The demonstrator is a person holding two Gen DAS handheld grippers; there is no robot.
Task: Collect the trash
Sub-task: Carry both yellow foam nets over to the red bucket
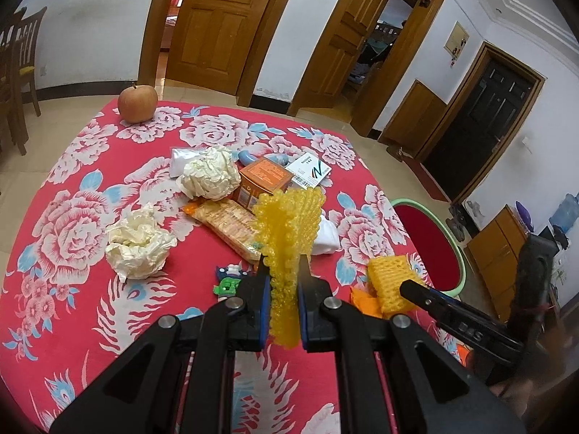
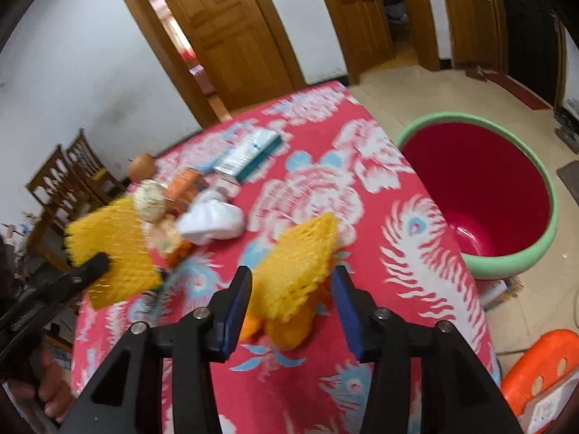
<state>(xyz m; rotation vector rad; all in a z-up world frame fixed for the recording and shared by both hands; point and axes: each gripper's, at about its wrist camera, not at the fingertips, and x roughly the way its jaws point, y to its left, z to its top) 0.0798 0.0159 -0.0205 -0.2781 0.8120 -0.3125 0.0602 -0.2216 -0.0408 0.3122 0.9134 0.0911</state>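
My left gripper (image 1: 284, 267) is shut on a yellow foam net (image 1: 289, 217), which stands up between its pads above the red flowered tablecloth (image 1: 72, 217). From the right wrist view, this gripper (image 2: 101, 260) and its net (image 2: 108, 242) are at the left. A second yellow foam net (image 2: 300, 264) lies on an orange scrap near the table's right edge, between the jaws of my right gripper (image 2: 292, 275). Those jaws stand apart at the net's edges, and the net does not look squeezed. The same net (image 1: 389, 282) shows beside the right gripper (image 1: 410, 287) in the left wrist view.
A red basin with a green rim (image 2: 506, 264) stands on the floor right of the table. Crumpled papers (image 1: 139, 249) (image 1: 211, 173), an orange box (image 1: 264, 181), a snack wrapper (image 1: 228, 222), a white wad (image 1: 327, 238) and an apple (image 1: 137, 103) lie on the cloth. An orange stool (image 2: 539, 361) is nearby.
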